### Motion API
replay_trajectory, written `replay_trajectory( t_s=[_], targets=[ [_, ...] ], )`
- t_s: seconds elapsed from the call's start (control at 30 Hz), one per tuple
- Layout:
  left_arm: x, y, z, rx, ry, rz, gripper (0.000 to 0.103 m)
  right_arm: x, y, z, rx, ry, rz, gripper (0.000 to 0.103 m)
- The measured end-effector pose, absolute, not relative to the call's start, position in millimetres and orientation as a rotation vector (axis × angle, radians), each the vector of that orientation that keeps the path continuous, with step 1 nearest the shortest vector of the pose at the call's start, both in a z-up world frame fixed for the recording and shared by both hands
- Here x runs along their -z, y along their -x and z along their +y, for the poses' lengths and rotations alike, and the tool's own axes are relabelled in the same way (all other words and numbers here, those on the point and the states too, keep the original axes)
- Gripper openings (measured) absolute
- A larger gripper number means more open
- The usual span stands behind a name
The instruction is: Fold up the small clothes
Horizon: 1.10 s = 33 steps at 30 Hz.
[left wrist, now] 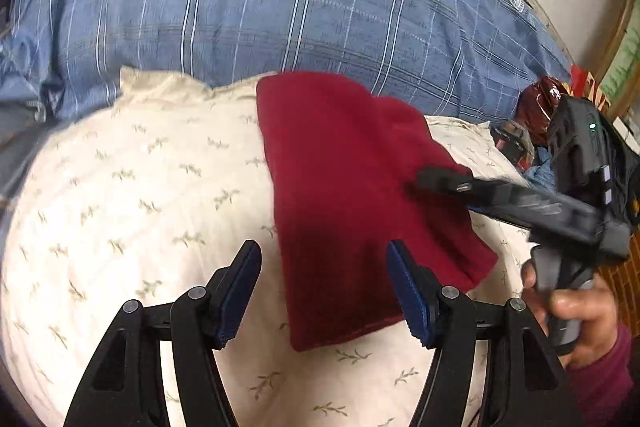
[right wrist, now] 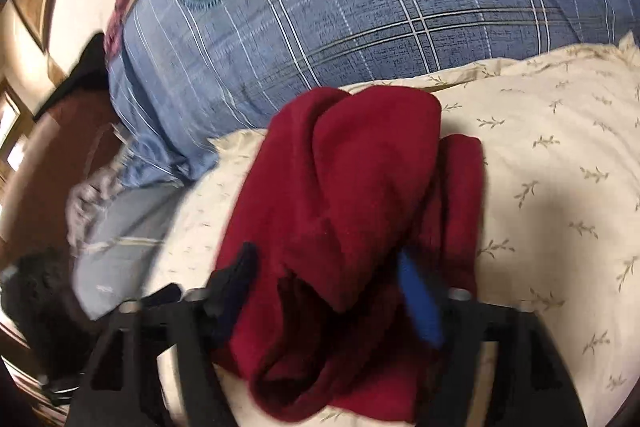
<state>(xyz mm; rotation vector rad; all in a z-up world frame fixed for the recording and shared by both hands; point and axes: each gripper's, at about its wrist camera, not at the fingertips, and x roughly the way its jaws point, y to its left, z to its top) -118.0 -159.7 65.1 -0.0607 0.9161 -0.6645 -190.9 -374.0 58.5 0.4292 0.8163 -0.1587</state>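
A dark red garment [left wrist: 340, 187] lies folded on a cream pillow [left wrist: 140, 187] printed with small sprigs. My left gripper [left wrist: 326, 267] hovers over the garment's near end. Its jaws stand wide and both blue pads are clear of the cloth. My right gripper [left wrist: 436, 183] reaches in from the right, held by a hand [left wrist: 576, 311], with its tip over the garment's right edge. In the right wrist view the red garment [right wrist: 360, 187] bunches up between the spread fingers of the right gripper [right wrist: 326, 287]. That view is blurred, and no pad visibly presses on the cloth.
A blue plaid duvet [left wrist: 280, 7] covers the bed behind the pillow [right wrist: 560, 167] and shows again in the right wrist view [right wrist: 400, 7]. Red and dark clutter [left wrist: 540, 103] sits at the bed's right edge. Grey fabric [right wrist: 120, 227] and dark wooden furniture [right wrist: 48, 155] lie on the left.
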Motion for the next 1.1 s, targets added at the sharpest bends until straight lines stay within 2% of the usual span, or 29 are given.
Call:
replay_trajectory(
  t_s=[0.1,0.3,0.33,0.4,0.47,0.67,0.8,0.9,1.1],
  targets=[
    [-65,122,-163,0.674,0.054,0.922,0.064,-59,215,-367,0.149,-0.405,0.802,0.015],
    [-39,100,-176,0.645,0.028,0.940,0.064,-49,234,-383,0.165,-0.495,0.787,0.015],
    [-35,97,-181,0.642,0.025,0.954,0.064,-55,238,-384,0.156,-0.525,0.775,0.023],
    [-30,90,-185,0.639,0.021,0.949,0.065,-69,242,-387,0.176,-0.527,0.741,0.031],
    [-26,83,-188,0.639,0.028,0.945,0.066,-83,243,-385,0.207,-0.482,0.698,0.035],
    [-14,78,-188,0.634,0.027,0.933,0.071,-104,198,-376,0.216,-0.372,0.659,0.035],
    [-10,77,-189,0.634,0.024,0.920,0.077,-86,159,-364,0.194,-0.295,0.728,0.034],
    [-6,74,-188,0.639,0.030,0.926,0.079,-65,144,-372,0.361,-0.185,0.771,0.028],
    [-5,73,-190,0.646,0.029,0.927,0.079,-46,157,-400,0.442,-0.242,0.759,0.030]
  ],
)
